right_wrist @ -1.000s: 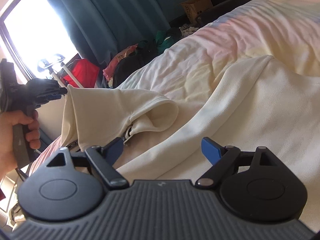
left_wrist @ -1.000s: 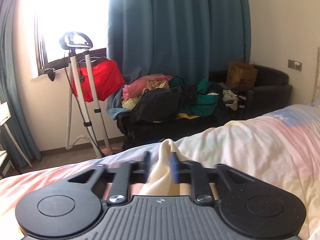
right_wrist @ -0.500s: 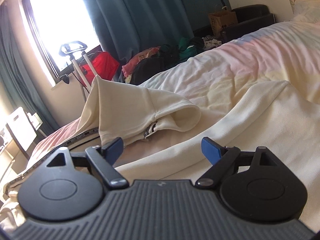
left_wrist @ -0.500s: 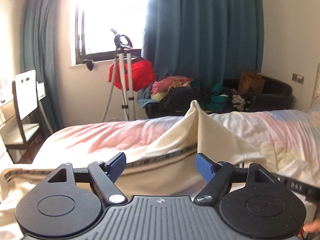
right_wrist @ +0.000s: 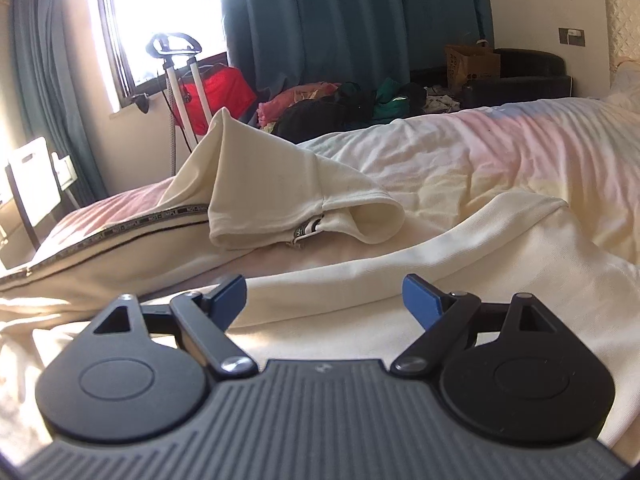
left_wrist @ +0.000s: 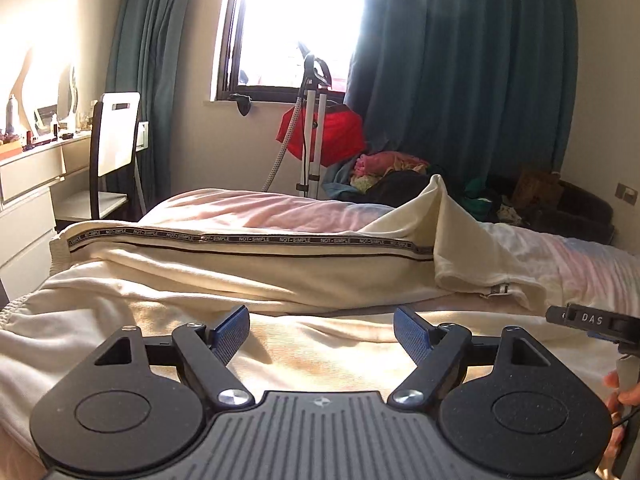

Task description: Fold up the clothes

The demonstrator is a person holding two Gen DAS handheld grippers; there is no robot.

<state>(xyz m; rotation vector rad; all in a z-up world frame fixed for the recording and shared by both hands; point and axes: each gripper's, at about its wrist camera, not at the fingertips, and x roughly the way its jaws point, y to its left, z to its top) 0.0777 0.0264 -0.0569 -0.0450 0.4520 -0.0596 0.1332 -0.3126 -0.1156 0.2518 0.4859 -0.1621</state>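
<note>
The left wrist view looked low across the bed (left_wrist: 256, 208), where one cream garment (left_wrist: 224, 272) lay stretched along the mattress with its lettered trim strip (left_wrist: 240, 239) running almost level from the left edge toward the middle; judging by that straight run, it had been laid out lengthways so that a fold could be made along it; its far end stood up in a single soft peak (left_wrist: 440, 200) and drooped over on the right, probably because the cloth there was doubled and not yet flattened. The left gripper (left_wrist: 322, 332) hung just above the near cream cloth with its jaws spread wide and nothing between the two blue pads (left_wrist: 230, 330), so it gripped nothing; the right gripper (right_wrist: 324, 300) was likewise released, jaws apart over the same pale cloth, and empty; both sat low and angled down, a posture that would suit choosing a new hold. By count: two grippers, four blue pads, one cream garment as far as could be told, since the near cloth might have been a second piece; one window, one garment steamer stand (left_wrist: 314, 128), one white chair (left_wrist: 116, 140), and one heap of unsorted clothes (right_wrist: 340, 108) beyond the bed.
</note>
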